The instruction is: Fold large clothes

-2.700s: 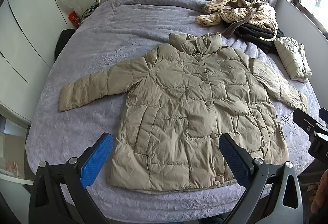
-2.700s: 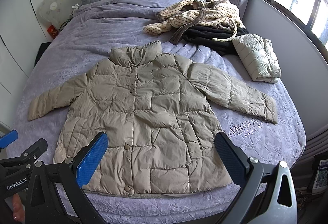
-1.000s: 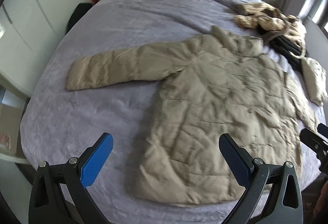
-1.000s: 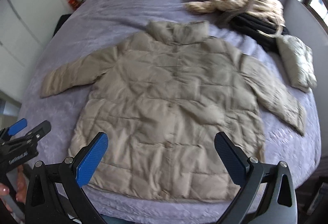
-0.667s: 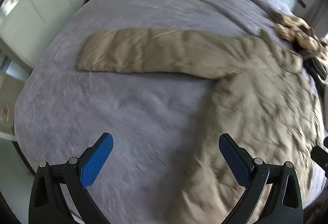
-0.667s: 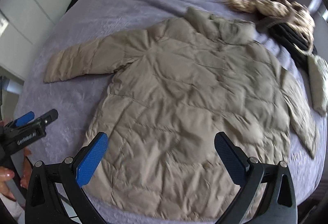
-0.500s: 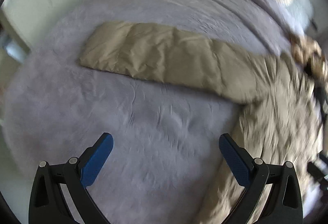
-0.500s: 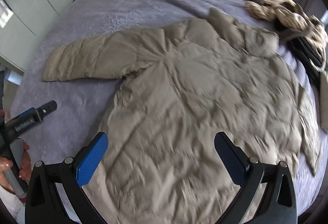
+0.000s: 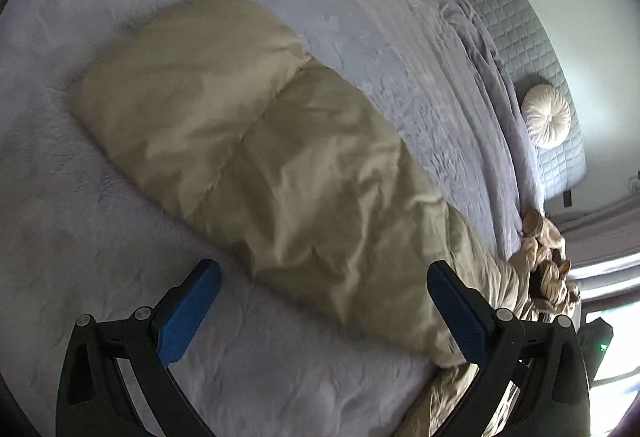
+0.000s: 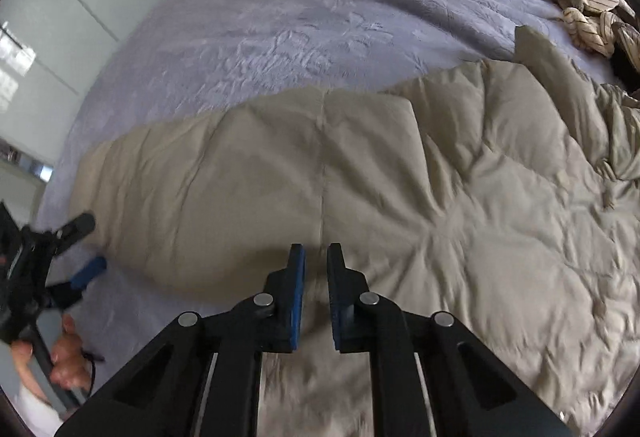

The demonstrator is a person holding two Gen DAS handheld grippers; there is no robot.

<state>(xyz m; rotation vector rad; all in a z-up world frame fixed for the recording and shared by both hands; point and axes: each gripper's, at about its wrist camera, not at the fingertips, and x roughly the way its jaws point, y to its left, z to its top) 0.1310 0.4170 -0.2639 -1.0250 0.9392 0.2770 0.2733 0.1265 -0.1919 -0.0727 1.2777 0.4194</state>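
Observation:
A beige puffer jacket (image 10: pixel 460 205) lies flat on the purple bedspread (image 10: pixel 304 13). Its left sleeve (image 9: pixel 248 157) stretches out toward the bed's edge. My left gripper (image 9: pixel 320 301) is open and hovers just above the sleeve, near its lower edge; it also shows at the left of the right wrist view (image 10: pixel 80 249). My right gripper (image 10: pixel 316 265) is nearly closed at the jacket's underarm seam, with beige fabric between the blue pads (image 10: pixel 296 293).
A striped garment heap (image 10: pixel 592 17) lies past the collar at the right. A round white cushion (image 9: pixel 548 115) rests against the grey headboard (image 9: pixel 516 21). White cabinets (image 10: pixel 52 33) stand beside the bed.
Both grippers have dropped and moved left toward the jacket's left sleeve. My right gripper has gone from wide open to nearly closed at the underarm. My left gripper stays open.

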